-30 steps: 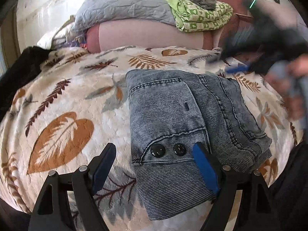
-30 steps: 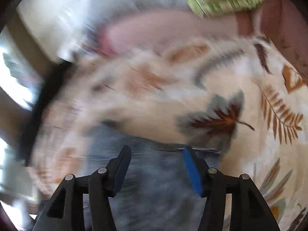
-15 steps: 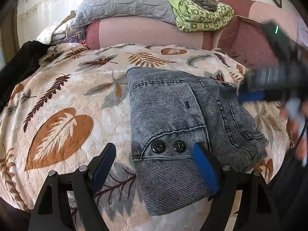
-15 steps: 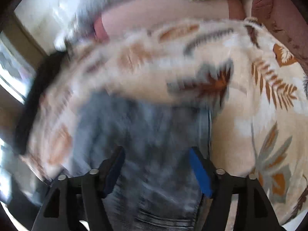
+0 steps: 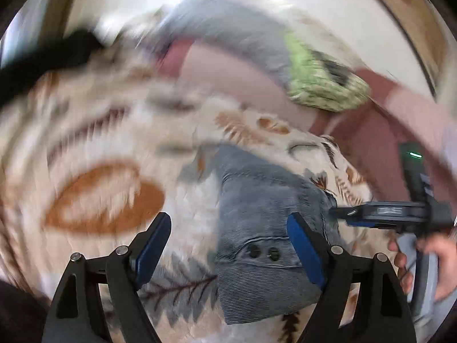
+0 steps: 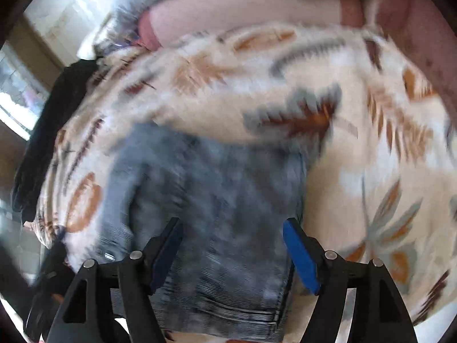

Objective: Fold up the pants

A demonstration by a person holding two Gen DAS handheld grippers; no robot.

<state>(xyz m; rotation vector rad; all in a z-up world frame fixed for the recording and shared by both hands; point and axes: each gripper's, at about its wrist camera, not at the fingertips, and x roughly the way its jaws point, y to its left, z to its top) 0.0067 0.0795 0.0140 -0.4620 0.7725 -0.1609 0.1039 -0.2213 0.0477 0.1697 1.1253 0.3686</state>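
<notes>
Both hand-held grippers, left [image 5: 228, 250] and right [image 6: 232, 253], hover open over folded pants [image 5: 265, 228]; probably only tidying remains.

Bright daylight from a window [image 6: 17, 105] at left; both fisheye views are motion-blurred, with dark, warped edges.

Right hand-held gripper [image 6: 232, 253] hangs wide open over the folded grey pants [image 6: 211, 205], lying on the leaf-print bedspread [image 6: 357, 171]; picture blurred.

Leaf-print blanket [image 5: 108, 148] over the bed, grey quilt [image 5: 228, 28], green cloth [image 5: 322, 91] — blurred
</notes>
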